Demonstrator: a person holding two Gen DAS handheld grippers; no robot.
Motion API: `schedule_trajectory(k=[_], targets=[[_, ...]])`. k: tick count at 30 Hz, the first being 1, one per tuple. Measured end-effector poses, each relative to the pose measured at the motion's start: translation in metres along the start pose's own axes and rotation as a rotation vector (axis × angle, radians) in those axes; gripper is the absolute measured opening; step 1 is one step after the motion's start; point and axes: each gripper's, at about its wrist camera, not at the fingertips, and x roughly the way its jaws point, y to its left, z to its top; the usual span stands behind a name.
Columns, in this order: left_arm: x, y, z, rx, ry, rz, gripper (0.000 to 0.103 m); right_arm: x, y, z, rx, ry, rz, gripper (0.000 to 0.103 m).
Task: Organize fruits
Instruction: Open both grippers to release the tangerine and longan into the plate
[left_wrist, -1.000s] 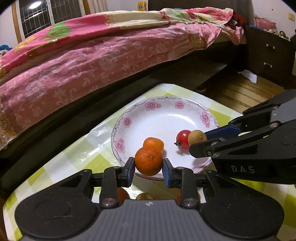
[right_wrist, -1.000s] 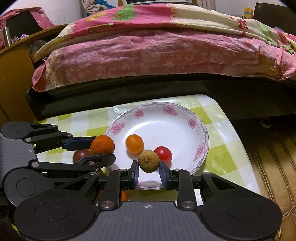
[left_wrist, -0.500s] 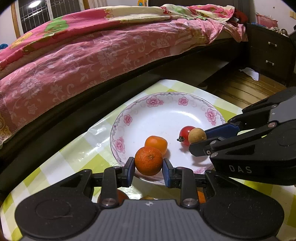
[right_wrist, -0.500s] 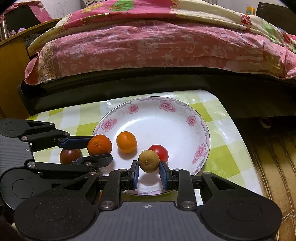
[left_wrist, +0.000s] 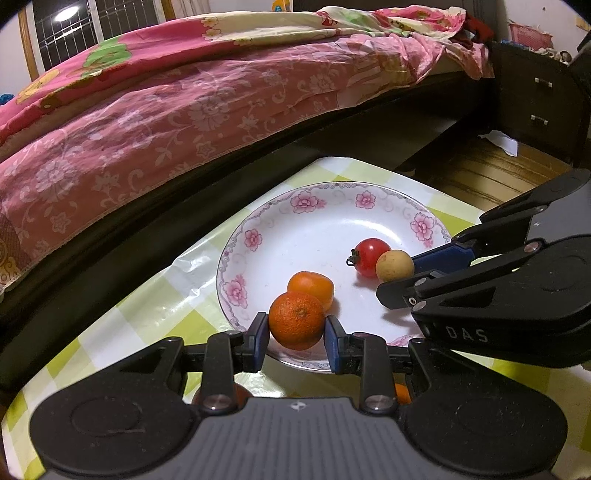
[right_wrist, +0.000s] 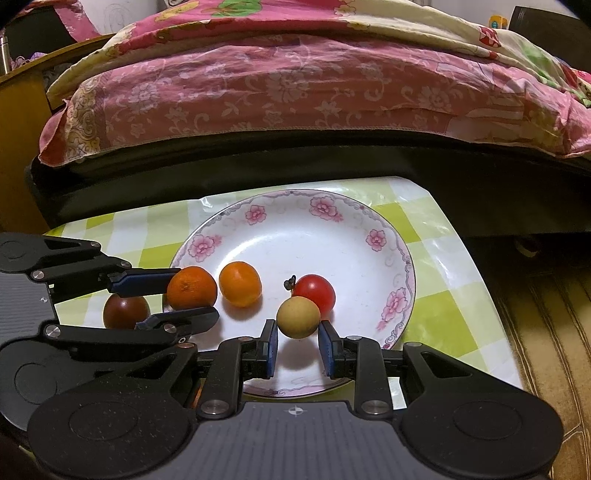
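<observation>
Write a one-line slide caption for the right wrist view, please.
Right gripper lowers a small tan fruit onto the floral plate beside a red tomato.

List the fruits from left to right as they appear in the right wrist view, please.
dark red tomato → orange in the left gripper → loose orange on the plate → tan round fruit between the right gripper's fingers → red cherry tomato

A table (right_wrist: 436, 310) under green-and-white checked plastic cloth bears a flowered plate (right_wrist: 369, 218) and a dark tomato (right_wrist: 125, 312).
</observation>
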Motion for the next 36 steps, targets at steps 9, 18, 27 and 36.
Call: schedule_trajectory(k=[9, 18, 27, 36], targets=[[-0.001, 0.0, 0.001, 0.0, 0.001, 0.007, 0.04, -0.001, 0.002, 0.0, -0.003, -0.009, -0.008, 0.024], [-0.005, 0.001, 0.004, 0.002, -0.013, 0.015, 0.042, -0.003, 0.0, 0.001, -0.001, -0.017, -0.018, 0.028], [-0.009, 0.002, 0.005, 0.001, -0.029, 0.018, 0.044, -0.006, 0.0, 0.001, 0.002, -0.029, -0.025, 0.029], [-0.02, 0.013, 0.007, -0.024, -0.049, 0.034, 0.046, -0.011, 0.002, 0.001, 0.001, -0.047, -0.019, 0.032]])
